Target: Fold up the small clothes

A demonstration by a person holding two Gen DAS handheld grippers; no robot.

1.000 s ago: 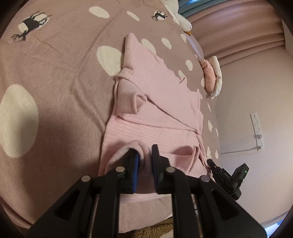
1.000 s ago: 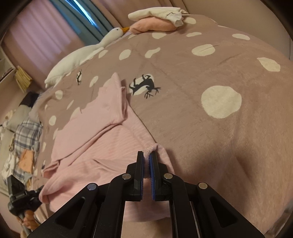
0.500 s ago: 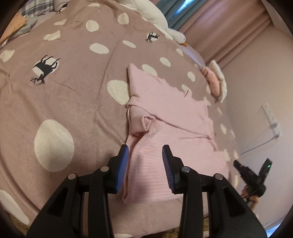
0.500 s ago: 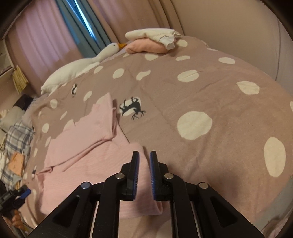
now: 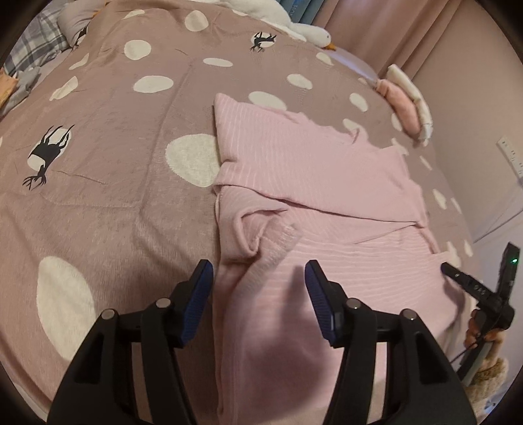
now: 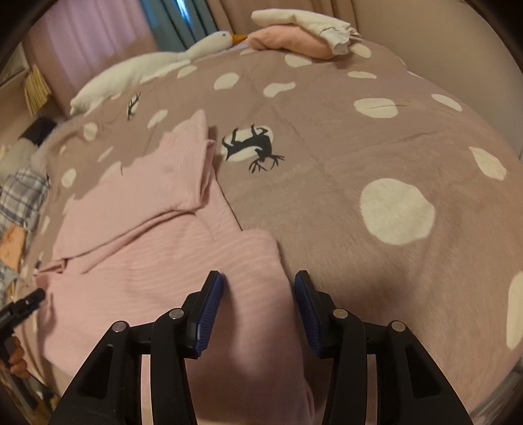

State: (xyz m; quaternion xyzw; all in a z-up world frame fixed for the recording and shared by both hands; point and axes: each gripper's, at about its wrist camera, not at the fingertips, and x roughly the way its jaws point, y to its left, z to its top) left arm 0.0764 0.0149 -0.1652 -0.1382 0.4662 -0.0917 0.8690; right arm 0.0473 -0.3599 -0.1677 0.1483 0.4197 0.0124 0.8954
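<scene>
Both pairs of jaws stand spread with nothing between them, where a second ago each was pinched on a rolled edge of the pink garment (image 5: 327,202); the cloth has been let go and lies flat on the spotted blanket (image 5: 114,183), so by my reckoning one fold is laid down and the next grip is yet to be chosen; starting on the left, the left gripper (image 5: 258,294) hovers over the garment's near left edge, just short of a bunched cuff (image 5: 261,235) that sits up in a small hump and may want smoothing; further right, the right gripper (image 6: 258,300) hangs over the near right corner, one finger above the cloth and the other above bare blanket; only the left view shows that cuff and the wall socket (image 5: 510,153); only the right view shows the goose toy (image 6: 157,65) lengthwise and the folded pile (image 6: 300,29) stacked beyond it, pink beneath white.
</scene>
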